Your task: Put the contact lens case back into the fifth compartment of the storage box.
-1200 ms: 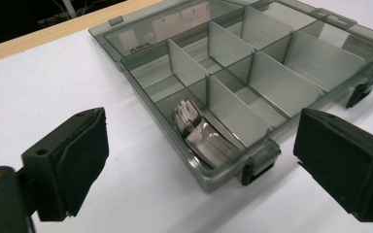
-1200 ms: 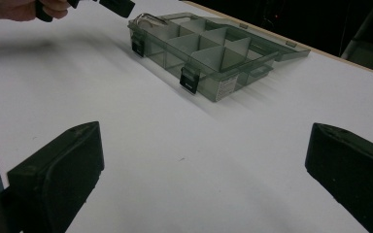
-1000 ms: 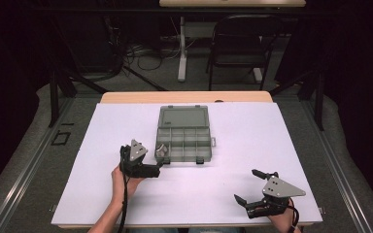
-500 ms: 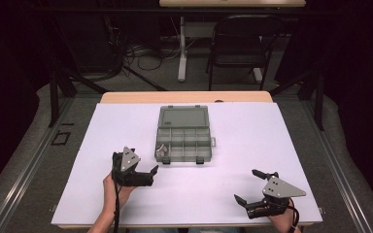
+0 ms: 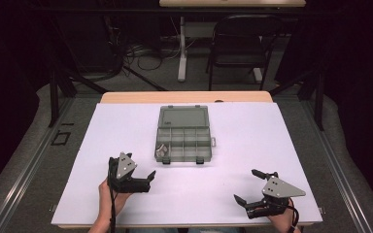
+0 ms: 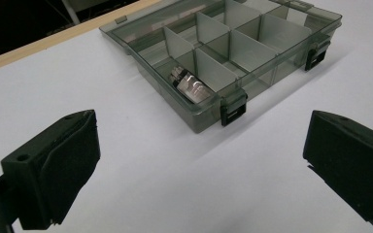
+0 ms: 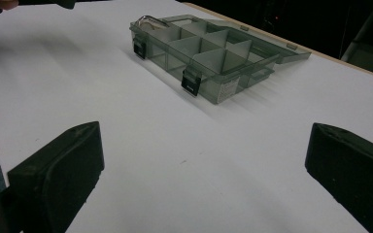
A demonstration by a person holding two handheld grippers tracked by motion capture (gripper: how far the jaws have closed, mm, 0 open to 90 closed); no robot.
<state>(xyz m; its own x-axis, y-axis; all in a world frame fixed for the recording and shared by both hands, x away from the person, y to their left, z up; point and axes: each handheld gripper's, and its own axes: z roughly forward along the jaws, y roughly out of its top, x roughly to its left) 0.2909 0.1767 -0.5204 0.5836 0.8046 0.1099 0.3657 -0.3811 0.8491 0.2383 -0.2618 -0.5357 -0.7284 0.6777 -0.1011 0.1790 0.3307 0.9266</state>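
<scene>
The compartment box [image 5: 183, 134] lies open on the white bench [image 5: 252, 145], its lid [image 5: 183, 117] folded flat toward the far edge and its divided tray facing the person. It is smoky, see-through plastic, split by thin partitions into small cells, with two dark latches [image 6: 233, 109] on the near wall. A small shiny metal piece [image 6: 190, 85] sits in the near-left cell. The box looks light and stiff but slick, so it would likely slide if nudged; the thin walls and hinge seem easy to stress. A grip across the near wall beside a latch, or on the lid's free edge for shutting it, seems soundest. The left claw [image 5: 145, 180] hovers just short of the box's near-left corner, jaws wide apart and empty. The right claw [image 5: 253, 190] rests near the bench's front right, well apart from the box, jaws also spread and holding nothing
</scene>
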